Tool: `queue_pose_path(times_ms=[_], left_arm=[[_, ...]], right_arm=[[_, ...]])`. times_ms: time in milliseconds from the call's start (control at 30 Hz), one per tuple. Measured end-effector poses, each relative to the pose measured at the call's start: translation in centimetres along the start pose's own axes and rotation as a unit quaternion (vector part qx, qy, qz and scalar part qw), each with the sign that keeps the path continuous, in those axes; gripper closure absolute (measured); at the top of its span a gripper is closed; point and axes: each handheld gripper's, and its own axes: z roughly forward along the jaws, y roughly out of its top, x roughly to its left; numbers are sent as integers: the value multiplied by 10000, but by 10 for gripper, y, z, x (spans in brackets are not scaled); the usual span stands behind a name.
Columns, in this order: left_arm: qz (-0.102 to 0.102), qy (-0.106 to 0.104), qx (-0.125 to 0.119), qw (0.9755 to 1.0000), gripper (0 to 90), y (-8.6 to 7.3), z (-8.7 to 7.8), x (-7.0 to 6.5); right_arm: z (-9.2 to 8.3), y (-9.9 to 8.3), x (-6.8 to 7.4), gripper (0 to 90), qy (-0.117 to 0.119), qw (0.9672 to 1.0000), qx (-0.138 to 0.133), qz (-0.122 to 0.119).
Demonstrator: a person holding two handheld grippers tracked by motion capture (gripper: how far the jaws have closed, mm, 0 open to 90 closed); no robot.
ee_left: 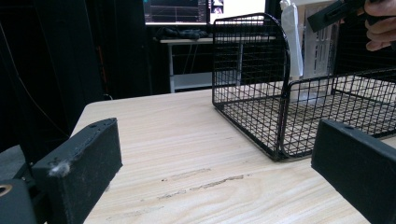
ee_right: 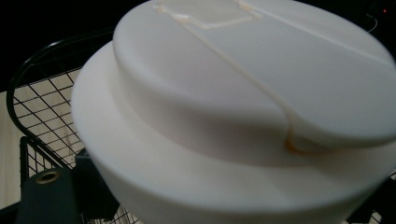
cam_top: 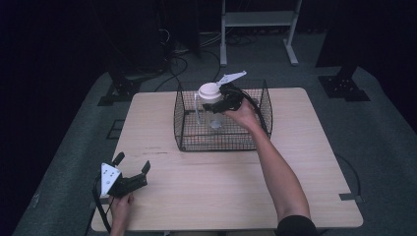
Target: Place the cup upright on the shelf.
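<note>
Clamping the pitcher (cam_top: 210, 105) inside the basket (cam_top: 187, 123), right gripper (cam_top: 221, 103); left gripper (cam_top: 132, 164) gapes empty.

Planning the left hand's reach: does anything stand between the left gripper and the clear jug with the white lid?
Yes. The black wire basket's near wall stands between the open left gripper and the clear jug with the white lid, which the right gripper holds inside the basket.

I note: desk (cam_top: 216, 191) pale wood-grain, matt, scuffed; basket (cam_top: 187, 140) black wire mesh; pitcher (cam_top: 212, 115) clear plastic, lid (ee_right: 243, 102) smooth matt white plastic.
</note>
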Motion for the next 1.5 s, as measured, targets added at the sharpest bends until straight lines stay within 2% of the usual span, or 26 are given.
queue_pose_path(times_ms=[300, 333, 500, 867, 1000, 1233, 1267, 1400, 1433, 1500], left_arm=[[-20, -8, -6, 10000, 9, 0, -1, 1], [-26, -9, -9, 10000, 9, 0, 0, 1], [-40, -10, -18, 10000, 9, 0, -1, 1], [-12, -13, -11, 10000, 9, 0, 0, 1], [-4, -9, -6, 10000, 9, 0, 0, 0], [0, -9, -11, 10000, 9, 0, 0, 0], [2, -10, -10, 10000, 9, 0, 0, 0], [2, -10, -9, 10000, 9, 0, 0, 0], [3, -11, -11, 10000, 9, 0, 0, 0], [2, -8, -7, 10000, 9, 0, 0, 0]], right_arm=[[11, -8, -4, 148, 47, 9998, 172, 13], [13, -9, -4, 148, 54, 9997, 256, -12], [15, -12, -4, 148, 73, 9997, 235, -74], [7, -19, -4, 139, 100, 9992, 270, -279], [6, -21, -5, 128, 106, 9990, 338, -269], [3, -24, -6, 117, 30, 9992, 291, -267], [1, -24, -5, 83, -17, 9993, 240, -289], [0, -23, -5, 66, -57, 9994, 212, -254], [0, -23, -5, 28, -74, 9995, 200, -249], [-1, -23, -5, 16, -113, 9995, 199, -235]])
